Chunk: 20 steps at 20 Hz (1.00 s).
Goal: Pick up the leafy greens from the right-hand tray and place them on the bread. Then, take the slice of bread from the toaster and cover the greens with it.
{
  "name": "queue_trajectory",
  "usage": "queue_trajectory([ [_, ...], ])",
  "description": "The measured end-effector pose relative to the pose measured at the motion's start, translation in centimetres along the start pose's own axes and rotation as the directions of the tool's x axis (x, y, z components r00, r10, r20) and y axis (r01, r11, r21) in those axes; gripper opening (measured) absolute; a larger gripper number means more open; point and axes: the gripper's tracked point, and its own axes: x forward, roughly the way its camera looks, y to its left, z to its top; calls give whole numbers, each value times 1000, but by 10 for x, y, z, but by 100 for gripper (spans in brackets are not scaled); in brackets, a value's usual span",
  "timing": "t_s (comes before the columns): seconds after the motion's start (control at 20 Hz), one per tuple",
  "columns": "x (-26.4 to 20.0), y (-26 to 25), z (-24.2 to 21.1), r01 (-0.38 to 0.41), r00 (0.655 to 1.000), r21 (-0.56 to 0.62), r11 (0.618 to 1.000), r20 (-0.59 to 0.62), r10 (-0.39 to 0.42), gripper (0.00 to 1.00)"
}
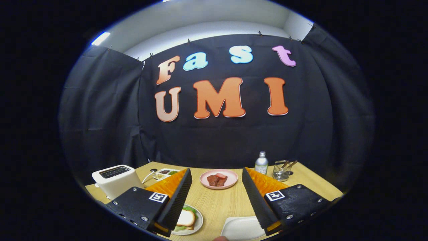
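1. While the gripper (217, 197) hangs over the wooden table (220, 202), its fingers are spread wide, nothing between them;
2. lower left of frame, by the left finger: plate (198, 225) with bread (186, 218) on top of greens (190, 209);
3. toaster (115, 180) at far left;
4. white tray (239, 228) at bottom centre; pink meat plate (218, 179) beyond the fingers.

The gripper (217, 187) hangs above the table (217, 204), its fingers spread wide with nothing between them. Beyond the gap sits a plate of meat (218, 179). Left of the left finger stands the toaster (115, 180), a small divided dish (165, 173) behind it. Below that finger lies a plate (197, 225) with bread (186, 218) on greens (190, 209). A tray (239, 228) lies by the right finger (a bottle (261, 163) and utensil holder (281, 170) stand farther back).
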Motion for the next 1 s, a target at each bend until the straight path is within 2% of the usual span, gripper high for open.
queue_trajectory([
  [0.25,-10,-2,23,31,993,16,999,117,-32,91],
  [0.45,-23,10,38,22,982,-51,998,187,-12,91],
  [0.8,-28,26,38,-16,979,-68,998,203,29,92],
  [1.0,-33,24,40,-10,974,-104,994,224,33,92],
])
